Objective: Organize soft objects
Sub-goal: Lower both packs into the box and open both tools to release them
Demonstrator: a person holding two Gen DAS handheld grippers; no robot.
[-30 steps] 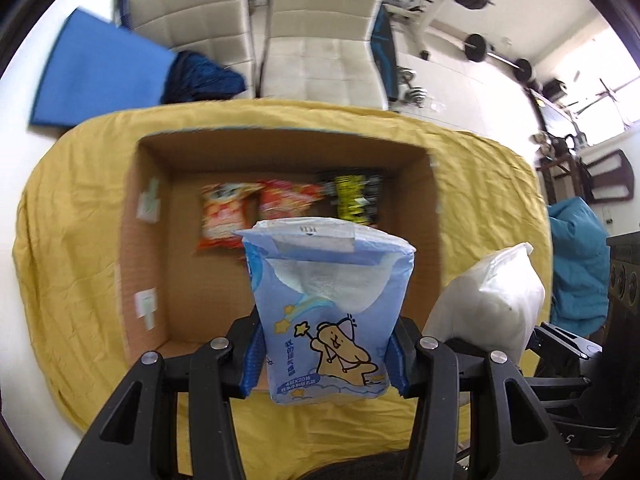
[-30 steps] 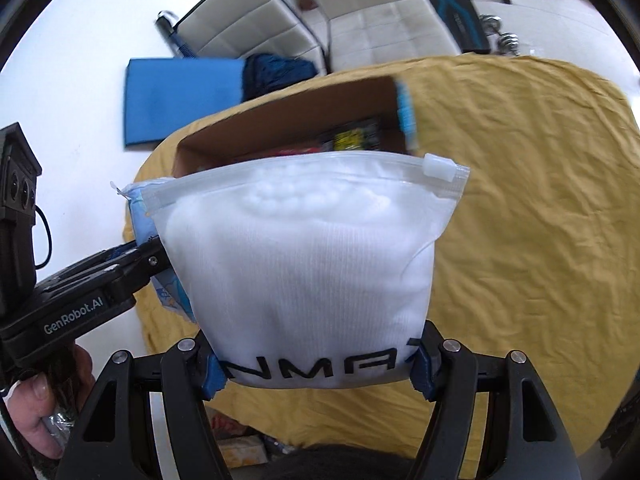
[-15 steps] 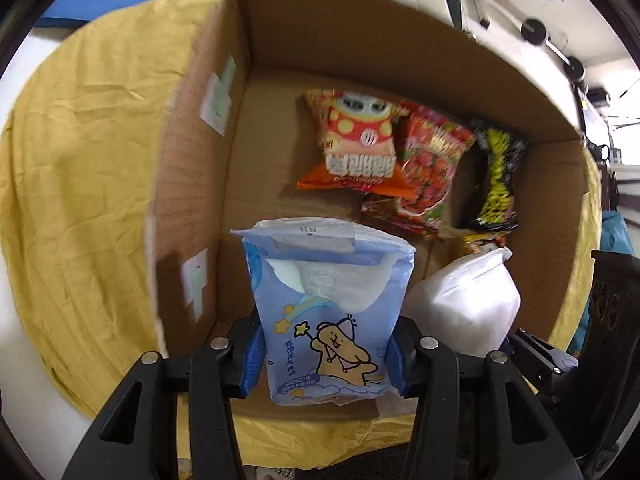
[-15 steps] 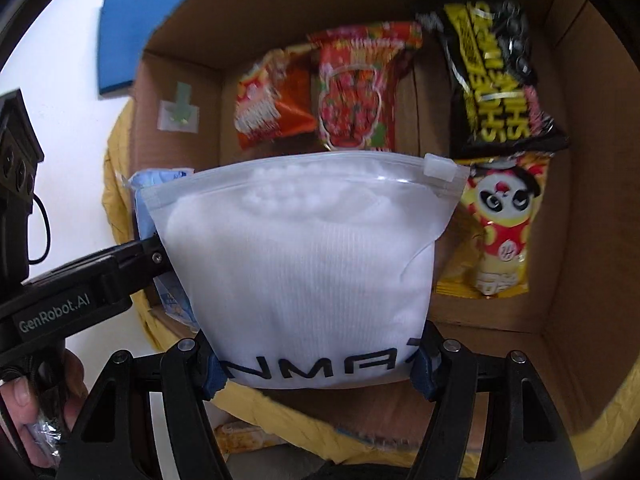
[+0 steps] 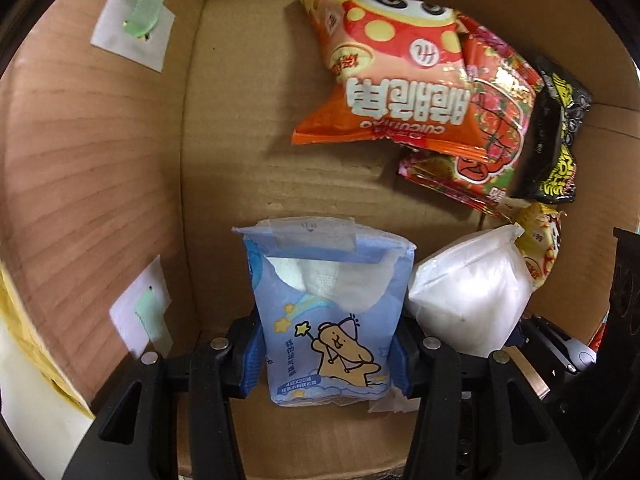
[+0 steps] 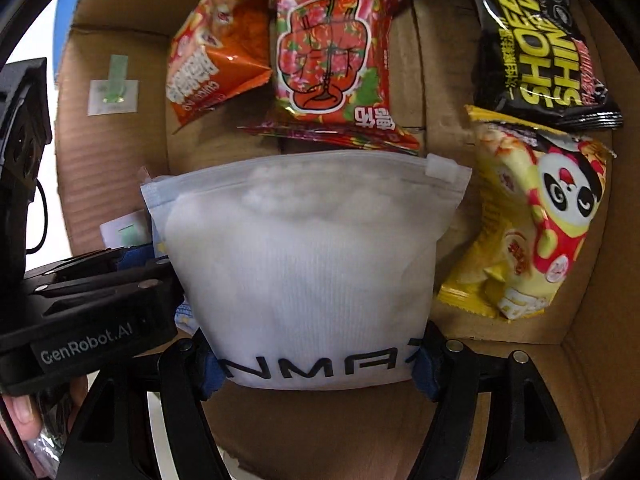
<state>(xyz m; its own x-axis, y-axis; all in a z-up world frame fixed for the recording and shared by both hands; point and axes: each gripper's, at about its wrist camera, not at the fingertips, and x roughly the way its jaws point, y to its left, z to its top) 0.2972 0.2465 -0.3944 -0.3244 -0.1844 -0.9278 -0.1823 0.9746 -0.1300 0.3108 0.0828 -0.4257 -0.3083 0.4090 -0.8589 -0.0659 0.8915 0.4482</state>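
Note:
My left gripper (image 5: 326, 354) is shut on a blue tissue pack (image 5: 326, 308) with a cartoon animal, held inside the cardboard box (image 5: 92, 152) near its left wall and front. My right gripper (image 6: 316, 364) is shut on a white zip pouch (image 6: 304, 264) lettered in black, held just right of the tissue pack; the pouch also shows in the left wrist view (image 5: 468, 292). Whether either pack touches the box floor is hidden.
Snack bags lie on the box floor: an orange one (image 5: 392, 76), a red one (image 6: 332, 52), a black and yellow one (image 6: 540, 40) and a yellow panda one (image 6: 536, 216). Bare floor (image 5: 236, 152) lies at the left. The left gripper body (image 6: 88, 312) sits beside the pouch.
Both grippers have moved forward and down, from above the yellow cloth into the box, each with its pack. The snack bags now look much closer.

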